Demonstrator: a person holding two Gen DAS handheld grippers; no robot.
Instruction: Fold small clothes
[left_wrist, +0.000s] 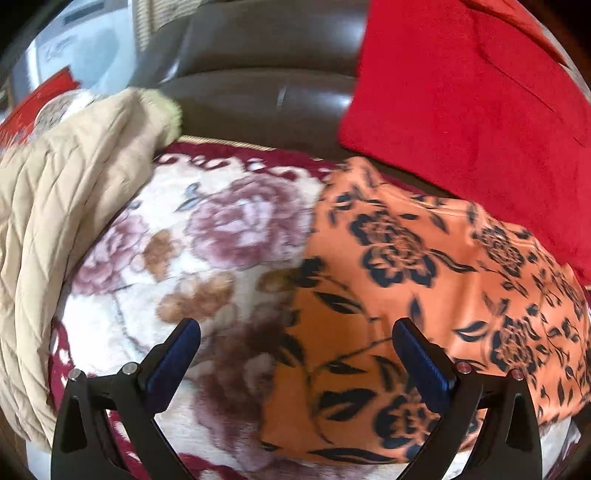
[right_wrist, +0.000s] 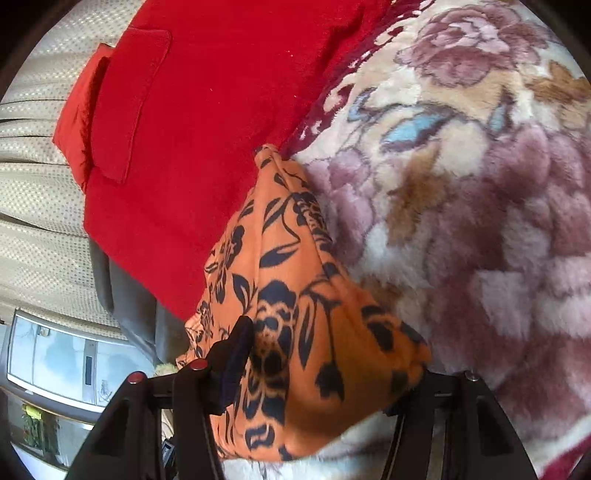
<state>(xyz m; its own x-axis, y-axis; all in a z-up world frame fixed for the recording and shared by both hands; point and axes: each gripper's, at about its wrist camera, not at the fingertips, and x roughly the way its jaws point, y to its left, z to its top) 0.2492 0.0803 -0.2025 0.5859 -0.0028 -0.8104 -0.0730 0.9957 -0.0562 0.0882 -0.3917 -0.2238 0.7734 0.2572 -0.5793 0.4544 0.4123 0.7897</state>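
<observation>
An orange garment with a black flower print (left_wrist: 424, 295) lies on a floral plush blanket (left_wrist: 207, 243). My left gripper (left_wrist: 295, 332) hovers open just above the garment's left edge, its blue-padded fingers wide apart and holding nothing. In the right wrist view the same orange garment (right_wrist: 295, 295) is bunched between the jaws of my right gripper (right_wrist: 325, 369). Its left finger (right_wrist: 236, 354) presses against the cloth. The right finger is hidden under the fabric.
A red cushion (left_wrist: 472, 110) leans against the dark sofa back (left_wrist: 266, 74) behind the garment. A beige quilted jacket (left_wrist: 62, 206) lies piled at the left. A cream curtain (right_wrist: 33, 184) and a glass cabinet (right_wrist: 55, 365) show in the right wrist view.
</observation>
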